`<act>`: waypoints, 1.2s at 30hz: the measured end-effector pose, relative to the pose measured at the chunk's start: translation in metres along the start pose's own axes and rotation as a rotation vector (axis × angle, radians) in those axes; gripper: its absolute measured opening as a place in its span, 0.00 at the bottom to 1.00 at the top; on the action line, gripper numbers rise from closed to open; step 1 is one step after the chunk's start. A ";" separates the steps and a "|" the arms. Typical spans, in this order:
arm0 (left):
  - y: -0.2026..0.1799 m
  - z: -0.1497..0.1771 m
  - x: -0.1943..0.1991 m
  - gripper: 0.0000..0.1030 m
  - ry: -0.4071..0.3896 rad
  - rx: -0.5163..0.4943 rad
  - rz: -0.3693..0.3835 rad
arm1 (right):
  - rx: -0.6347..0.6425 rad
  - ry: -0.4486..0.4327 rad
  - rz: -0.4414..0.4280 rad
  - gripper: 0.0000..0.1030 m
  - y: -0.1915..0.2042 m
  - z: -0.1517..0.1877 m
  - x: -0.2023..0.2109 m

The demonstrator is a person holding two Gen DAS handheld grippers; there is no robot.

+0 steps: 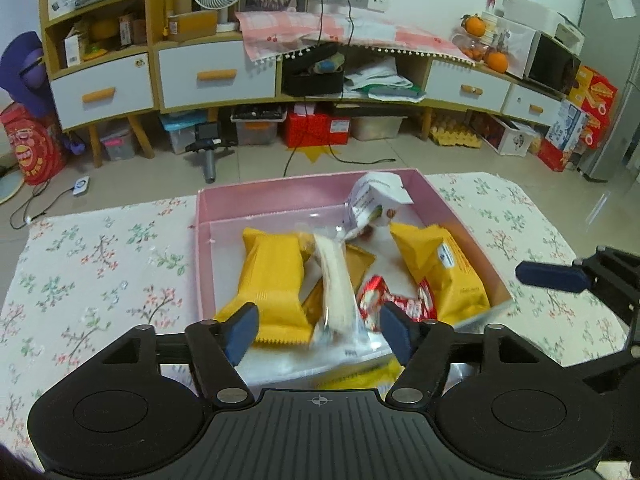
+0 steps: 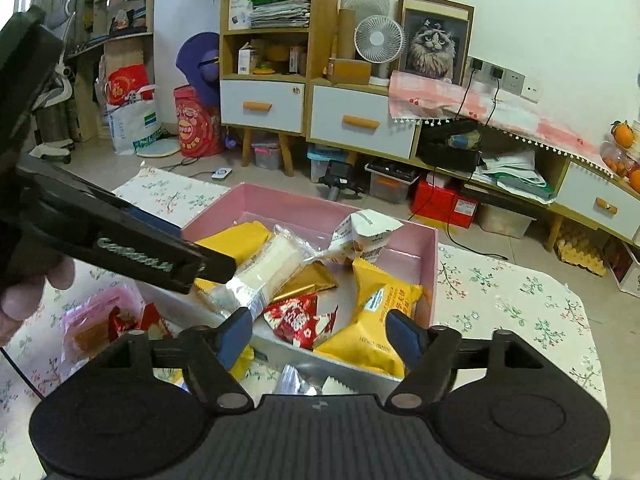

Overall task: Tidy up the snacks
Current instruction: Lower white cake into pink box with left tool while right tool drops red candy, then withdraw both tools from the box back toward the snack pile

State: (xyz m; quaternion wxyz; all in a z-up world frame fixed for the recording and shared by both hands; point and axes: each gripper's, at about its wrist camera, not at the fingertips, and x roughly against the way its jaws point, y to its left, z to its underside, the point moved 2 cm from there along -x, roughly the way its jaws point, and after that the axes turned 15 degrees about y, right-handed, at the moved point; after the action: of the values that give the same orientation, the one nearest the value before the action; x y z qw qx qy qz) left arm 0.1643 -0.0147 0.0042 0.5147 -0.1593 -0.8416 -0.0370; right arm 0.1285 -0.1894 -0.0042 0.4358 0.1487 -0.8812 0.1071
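From my left wrist view, the left tongs (image 1: 318, 330) stand apart over the near edge of the pink box (image 1: 208, 240) on the floral surface (image 1: 100, 264); a white wafer pack (image 1: 334, 284) lies between the pads, blurred, no grip visible. Yellow packs (image 1: 272, 276) lie inside.

From my right wrist view, the right tongs (image 2: 320, 334) gape apart above a red pack (image 2: 298, 320) in the box (image 2: 426, 264). The left tongs (image 2: 208, 266) reach over the wafer pack (image 2: 264, 272).

Both wrist views look down, close, sharing the pink box (image 1: 224, 200) (image 2: 424, 264).
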 end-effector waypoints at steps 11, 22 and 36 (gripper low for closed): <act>0.000 0.041 0.020 0.88 0.018 -0.016 -0.001 | 0.062 0.005 0.002 0.61 0.015 0.013 0.022; 0.028 0.088 0.032 0.95 0.002 0.025 -0.047 | 0.081 0.057 0.042 0.67 0.025 0.042 0.032; 0.037 0.148 0.027 0.96 0.007 -0.122 -0.098 | 0.172 0.087 0.042 0.70 0.013 0.091 0.038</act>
State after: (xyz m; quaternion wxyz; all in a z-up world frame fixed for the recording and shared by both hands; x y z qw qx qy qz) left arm 0.0378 0.0605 -0.0449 0.5044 -0.1490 -0.8428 -0.1139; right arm 0.0348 -0.2128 -0.0288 0.4568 0.1623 -0.8519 0.1980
